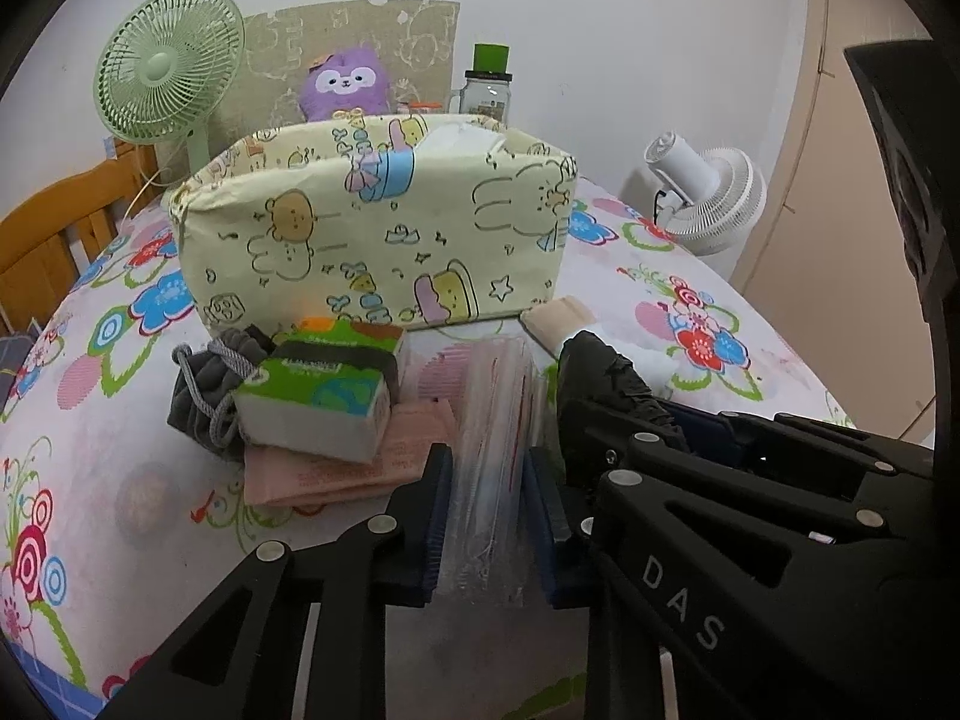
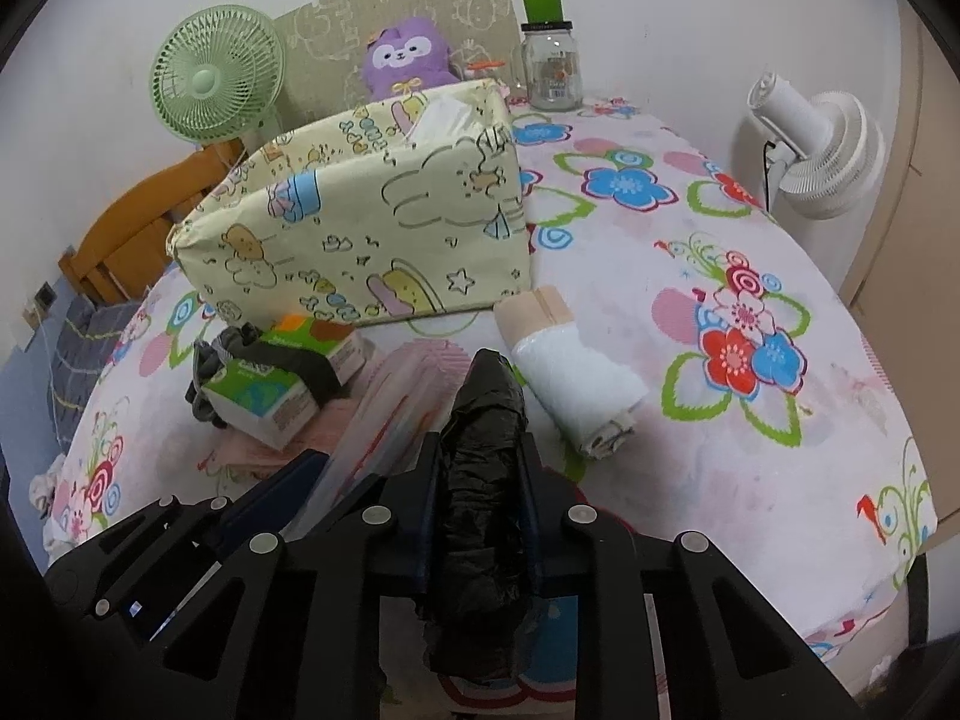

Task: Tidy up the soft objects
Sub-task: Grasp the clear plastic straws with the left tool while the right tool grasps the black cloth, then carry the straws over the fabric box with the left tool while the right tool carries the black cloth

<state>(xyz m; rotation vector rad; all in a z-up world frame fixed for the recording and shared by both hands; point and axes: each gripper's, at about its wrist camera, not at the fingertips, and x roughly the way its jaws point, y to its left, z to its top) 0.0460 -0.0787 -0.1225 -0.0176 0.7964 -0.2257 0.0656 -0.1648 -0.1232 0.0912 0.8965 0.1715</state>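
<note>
Floral tablecloth (image 1: 708, 276); "DAS"-marked right gripper (image 1: 606, 396)

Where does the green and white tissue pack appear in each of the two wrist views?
Left wrist view: the green and white tissue pack lies left of centre, on a folded pink cloth, beside a dark grey drawstring pouch.
Right wrist view: the pack lies at centre left, left of the right gripper.
Shared landmark: the yellow cartoon-print fabric box stands just behind the pack in both.
</note>
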